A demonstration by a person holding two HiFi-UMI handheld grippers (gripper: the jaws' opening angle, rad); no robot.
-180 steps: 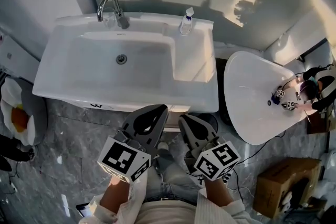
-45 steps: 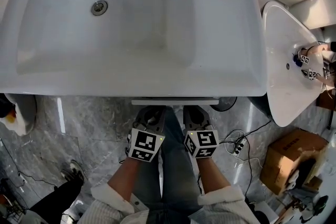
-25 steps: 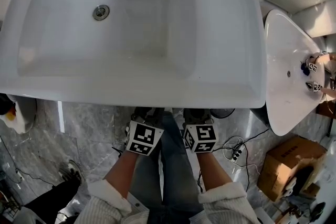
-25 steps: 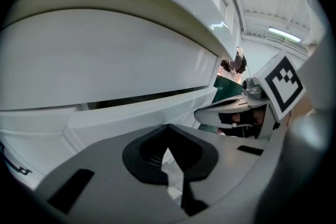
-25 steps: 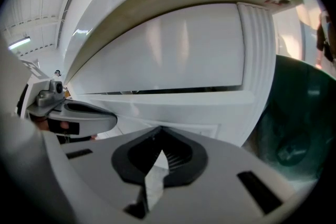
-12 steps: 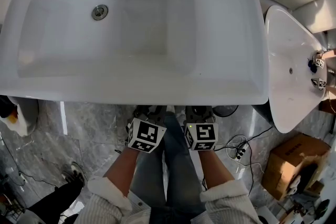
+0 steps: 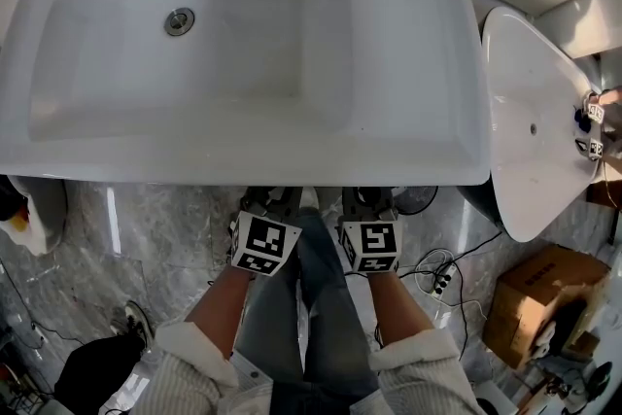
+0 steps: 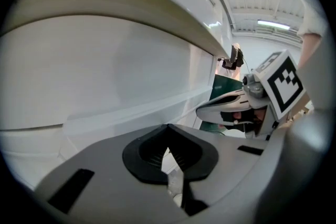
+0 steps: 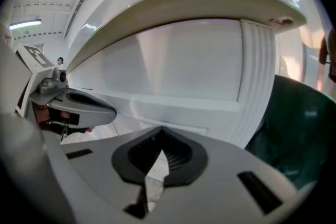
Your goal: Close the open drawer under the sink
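Note:
The white sink (image 7: 243, 146) fills the top of the head view, and no drawer edge shows beyond its front rim. My left gripper (image 7: 270, 199) and right gripper (image 7: 367, 199) sit side by side just under that rim, both shut and empty. In the left gripper view the flat white drawer front (image 8: 105, 76) stands right ahead of my left gripper (image 8: 168, 126), under the sink's overhang. The right gripper view shows the same white front (image 9: 173, 71) just beyond my right gripper (image 9: 160, 129). Whether the tips touch the front I cannot tell.
A white toilet bowl (image 7: 530, 112) stands to the right, with a cardboard box (image 7: 530, 306) and a power strip with cables (image 7: 434, 282) on the marble floor. A dark green bin (image 9: 302, 128) sits right of the cabinet. Another person's dark leg (image 7: 92, 374) is at the lower left.
The drawer's top edge, which stuck out below the sink rim 1.8 s ago, has gone out of sight under it. Both grippers have moved forward to the rim.

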